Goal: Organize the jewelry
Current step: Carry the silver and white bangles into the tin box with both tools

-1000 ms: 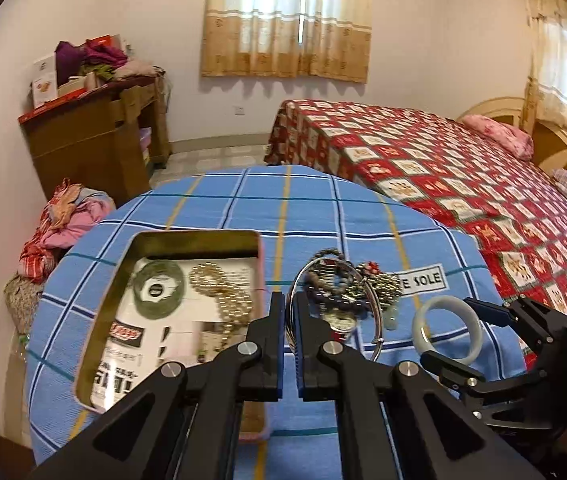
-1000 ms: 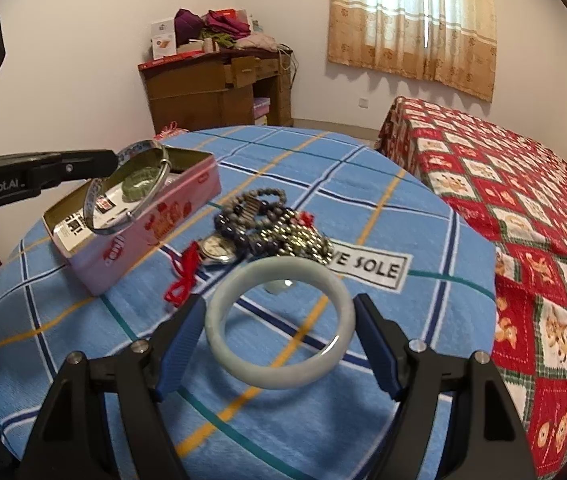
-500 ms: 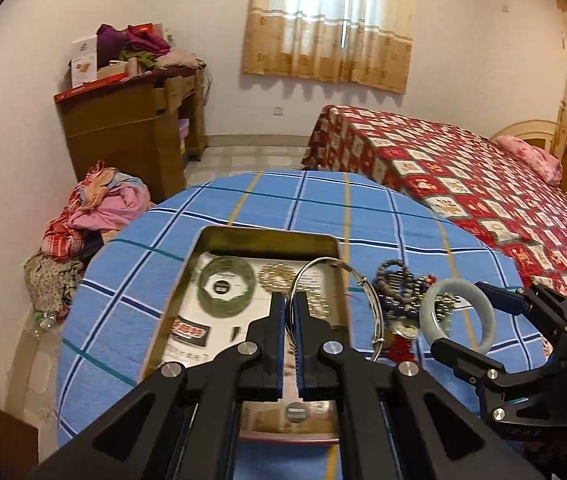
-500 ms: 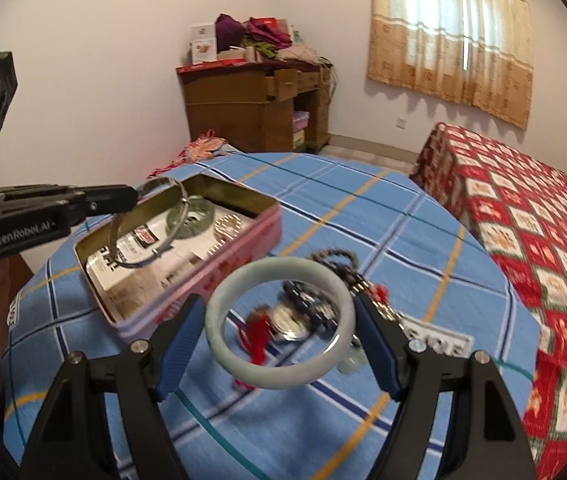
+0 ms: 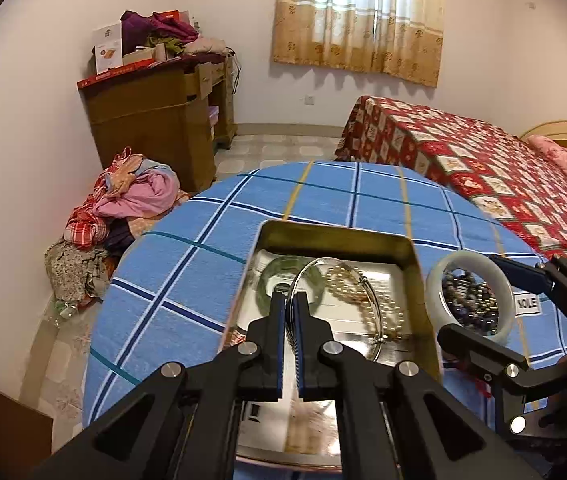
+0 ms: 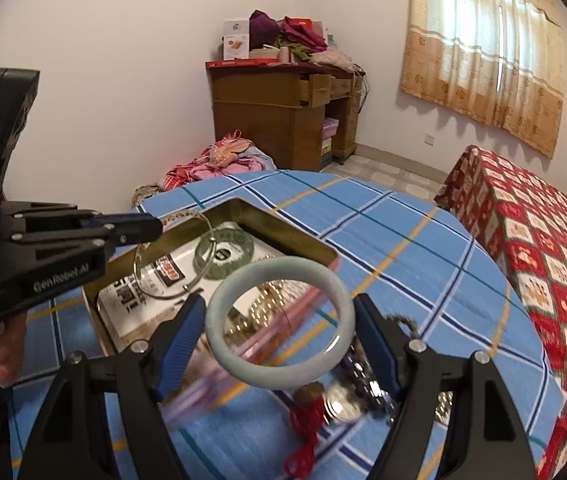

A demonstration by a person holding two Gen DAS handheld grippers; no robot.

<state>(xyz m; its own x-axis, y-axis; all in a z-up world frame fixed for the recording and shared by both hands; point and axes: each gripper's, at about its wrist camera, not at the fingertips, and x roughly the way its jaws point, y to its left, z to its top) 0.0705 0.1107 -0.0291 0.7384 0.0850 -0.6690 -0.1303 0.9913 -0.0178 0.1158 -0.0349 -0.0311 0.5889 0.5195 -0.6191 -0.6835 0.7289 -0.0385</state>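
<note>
Holding two pieces over the tin [image 5: 423,280]: your left tool [image 5: 290,300] pinches the silver wire bangle [image 6: 171,264], your right tool [image 6: 279,320] clamps the pale jade bangle [image 6: 283,376]. Green bangle [image 5: 269,280] and gold bead strand [image 5: 367,300] already lie inside; a bead-and-watch heap [image 6: 347,400] remains on the worktop [image 5: 187,288].

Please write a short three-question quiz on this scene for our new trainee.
1. True or false: the left gripper is shut on the silver bangle.
2. The right gripper holds which item? A) pearl necklace B) jade bangle C) watch
3. Fill in: the dark green bangle lies inside the ____.

Key:
1. True; the thin hoop is pinched between its fingers, above the tin.
2. B; the pale ring sits between the blue pads, near the tin's corner.
3. tin, beside the pearl necklace.
</note>
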